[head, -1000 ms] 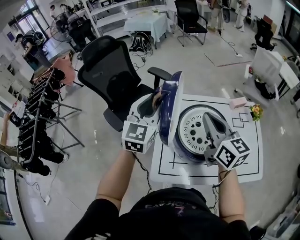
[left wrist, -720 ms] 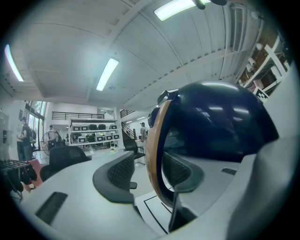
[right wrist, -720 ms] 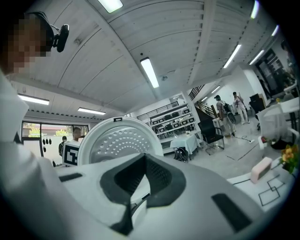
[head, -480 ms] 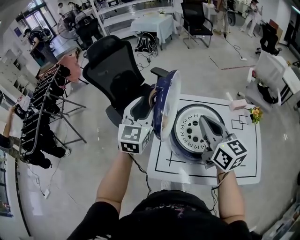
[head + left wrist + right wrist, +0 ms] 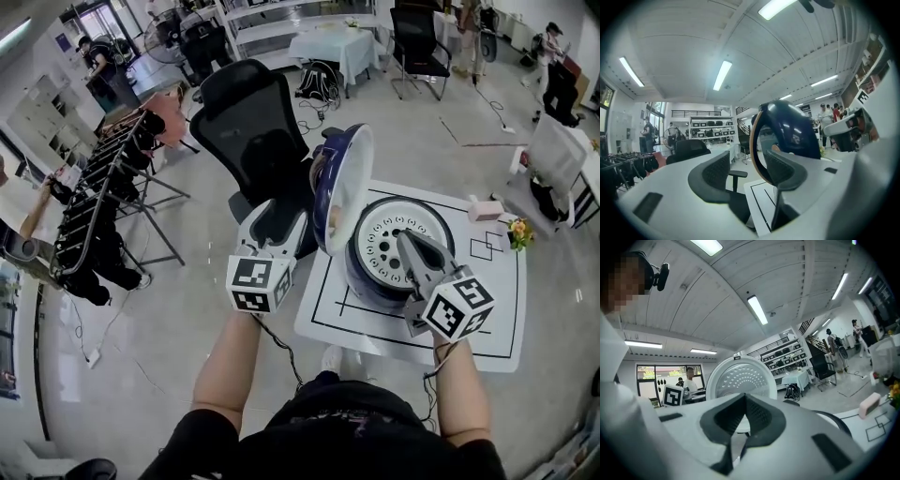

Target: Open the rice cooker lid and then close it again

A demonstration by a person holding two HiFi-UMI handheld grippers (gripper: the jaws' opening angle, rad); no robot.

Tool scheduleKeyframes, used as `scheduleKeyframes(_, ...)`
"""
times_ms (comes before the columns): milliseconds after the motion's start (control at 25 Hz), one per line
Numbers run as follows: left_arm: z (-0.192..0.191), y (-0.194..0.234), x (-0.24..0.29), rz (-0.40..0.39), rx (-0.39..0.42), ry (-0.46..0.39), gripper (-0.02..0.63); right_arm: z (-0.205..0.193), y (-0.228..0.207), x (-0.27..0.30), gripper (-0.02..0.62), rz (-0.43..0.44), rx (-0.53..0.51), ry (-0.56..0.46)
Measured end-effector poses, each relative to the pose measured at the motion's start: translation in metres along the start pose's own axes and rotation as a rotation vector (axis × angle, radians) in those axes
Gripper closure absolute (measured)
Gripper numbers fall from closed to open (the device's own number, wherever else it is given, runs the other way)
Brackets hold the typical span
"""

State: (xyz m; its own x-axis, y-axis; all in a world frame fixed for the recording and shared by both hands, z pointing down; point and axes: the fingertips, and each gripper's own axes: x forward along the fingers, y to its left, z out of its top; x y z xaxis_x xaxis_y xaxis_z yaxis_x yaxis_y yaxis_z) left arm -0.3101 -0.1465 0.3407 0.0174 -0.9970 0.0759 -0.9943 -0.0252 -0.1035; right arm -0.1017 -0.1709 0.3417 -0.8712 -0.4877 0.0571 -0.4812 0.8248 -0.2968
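Observation:
The blue rice cooker (image 5: pixel 364 277) stands on a white table, and a white perforated disc shows in its round top. Its lid (image 5: pixel 342 183) stands open and upright at the body's left side. My left gripper (image 5: pixel 298 211) is level just left of the lid's blue outer shell (image 5: pixel 792 136). Its jaws (image 5: pixel 747 161) are opening; the lid's rim shows beyond the gap and no pad presses on it. My right gripper (image 5: pixel 403 236) is shut and empty over the cooker's open top. It (image 5: pixel 743 401) points at the lid's white perforated inner face (image 5: pixel 738 376).
The table (image 5: pixel 487 309) has black lines marked on it, with a pink block (image 5: pixel 486 208) and a small flower bunch (image 5: pixel 516 230) at its far right. A black office chair (image 5: pixel 253 131) stands behind the lid. A rack of dark items (image 5: pixel 103 206) is on the left.
My left gripper has drawn back from the lid toward me and its jaws have spread. The lid stays standing open. My right gripper has shifted a little over the cooker.

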Motion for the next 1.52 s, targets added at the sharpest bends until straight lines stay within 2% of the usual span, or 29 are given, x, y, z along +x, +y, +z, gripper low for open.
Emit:
scheduleKeyframes(280,0.004,-0.035,-0.057,0.011,-0.052,-0.010,0.344,-0.007,0.016,-0.024,0.594,0.065,0.004,0.015)
scheduleKeyframes(680,0.011,-0.075,-0.088,0.031,-0.024,-0.017,0.331,-0.013,0.022,-0.048,0.594,0.121,0.010,0.022)
scheduleKeyframes(1200,0.026,-0.080,-0.094,0.048,-0.044,-0.043,0.331,-0.002,0.029,-0.062,0.594,0.138,-0.018,0.024)
scheduleKeyframes(1520,0.033,-0.054,-0.072,0.073,-0.060,-0.040,0.333,0.003,0.016,-0.051,0.594,0.117,-0.010,0.024)
